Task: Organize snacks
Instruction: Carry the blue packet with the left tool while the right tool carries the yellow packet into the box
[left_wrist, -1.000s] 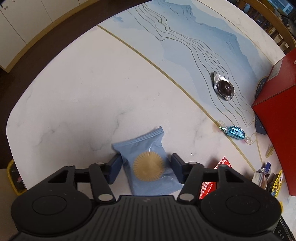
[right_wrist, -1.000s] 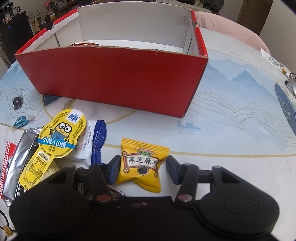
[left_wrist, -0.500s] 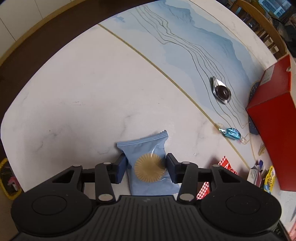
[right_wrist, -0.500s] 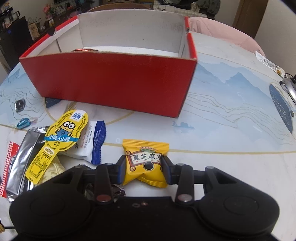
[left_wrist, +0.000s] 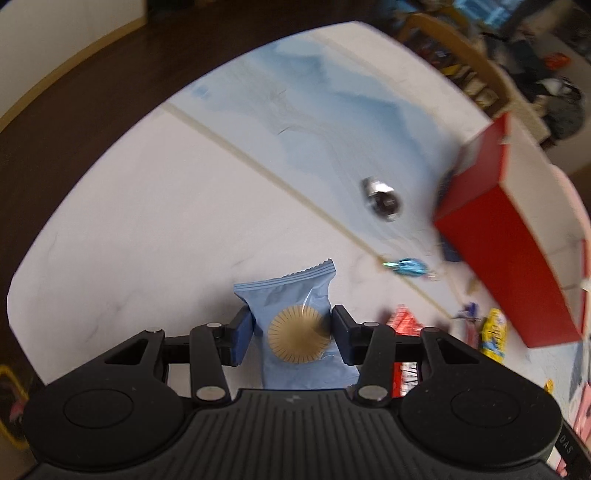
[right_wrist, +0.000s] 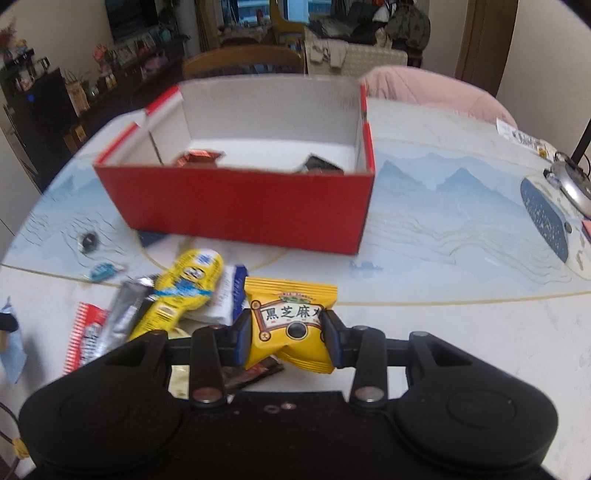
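My left gripper (left_wrist: 292, 332) is clenched on the blue snack packet (left_wrist: 295, 325), its pads pressing both sides, the packet lifted over the white part of the bench (left_wrist: 147, 229). My right gripper (right_wrist: 287, 334) grips the yellow sesame packet (right_wrist: 290, 321) the same way, above the loose snack pile (right_wrist: 173, 302) near the bench's front edge. The red box (right_wrist: 240, 206) stands open beyond, toward the middle, with two wrappers inside.
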